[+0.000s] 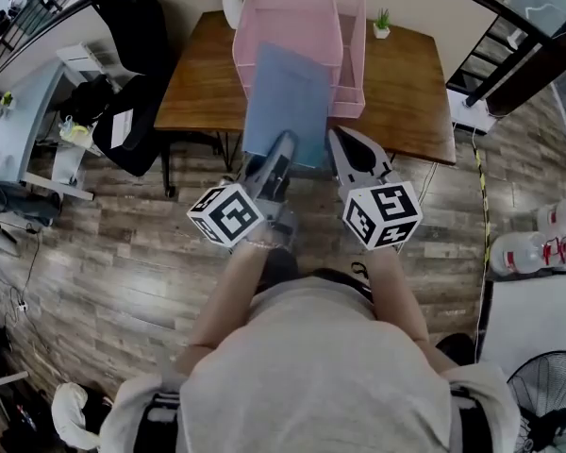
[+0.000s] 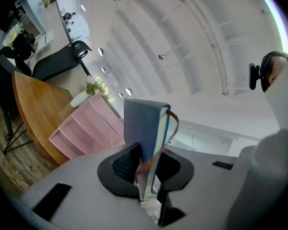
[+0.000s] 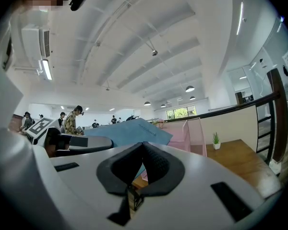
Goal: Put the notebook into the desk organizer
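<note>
Above desk [image 1: 396, 92]: left gripper [image 2: 151, 153] grips notebook [image 2: 141, 121]; right gripper [image 3: 143, 145] jaws together

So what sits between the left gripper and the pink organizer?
The blue notebook, clamped in the left gripper, reaching toward the organizer; the head view shows it.

Bright, even indoor light, with a strong fisheye bend at every edge.

Looking down from my head, I see the brown wooden table [image 1: 406, 92] and the grey plank floor [image 1: 104, 253] evenly lit, with soft shadow beneath the table. In my two gripper views a long white ceiling strip light [image 3: 46, 68] glares, the pale ceiling washes out, the blue hardcover notebook [image 2: 141, 128] stays sharp, and the corners go black.
</note>
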Motion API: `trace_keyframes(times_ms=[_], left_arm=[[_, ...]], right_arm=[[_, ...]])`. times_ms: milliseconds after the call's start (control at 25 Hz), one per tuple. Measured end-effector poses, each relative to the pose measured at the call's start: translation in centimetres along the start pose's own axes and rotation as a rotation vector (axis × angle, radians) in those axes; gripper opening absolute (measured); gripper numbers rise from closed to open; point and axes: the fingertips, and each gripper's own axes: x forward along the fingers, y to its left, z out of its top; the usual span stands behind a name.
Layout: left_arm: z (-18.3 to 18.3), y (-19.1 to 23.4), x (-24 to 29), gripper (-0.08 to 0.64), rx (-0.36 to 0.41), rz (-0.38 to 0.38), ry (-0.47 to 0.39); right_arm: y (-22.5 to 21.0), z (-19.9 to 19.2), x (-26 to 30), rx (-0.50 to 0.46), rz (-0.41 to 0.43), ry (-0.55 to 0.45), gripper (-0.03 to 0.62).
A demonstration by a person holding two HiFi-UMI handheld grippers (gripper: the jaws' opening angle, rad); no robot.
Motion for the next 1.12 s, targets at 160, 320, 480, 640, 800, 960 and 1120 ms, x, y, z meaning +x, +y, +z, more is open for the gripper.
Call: trace_keyframes(times_ms=[160,320,480,640,800,960,1120], left_arm=[[3.7,0.5,2.9,0.074,-0.012,-0.054,-0.02],[6.4,1.7,5.7,0.072,-0.011,-0.102,-0.024],[7.9,3.0,8.1,0.074,-0.017,-0.117,0.005],[9.2,4.5,10.0,0.072,-0.043,-0.133,0.005],[10.0,5.9,11.3,0.069,-0.068,-0.143,0.006],[9.5,6.9,12.2,0.075,-0.164,-0.161,0.025],[8.8,8.1,12.6,0.077,-0.197,-0.126,0.055]], right_arm=[[-1.2,1.6,3.4,-0.009,-0.02,-0.024,0.004],[-2.2,2.4,6.6,-0.02,-0.042,-0.034,0.004],[-3.0,3.2,9.7,-0.027,-0.062,-0.05,0.005],[-3.4,3.8,12.1,-0.032,-0.076,-0.06,0.004],[-3.7,3.8,13.9,-0.031,-0.09,-0.061,0.005],[-4.0,3.4,15.0,-0.022,-0.101,-0.055,0.004],[-4.2,2.6,15.5,-0.019,-0.108,-0.031,0.003]])
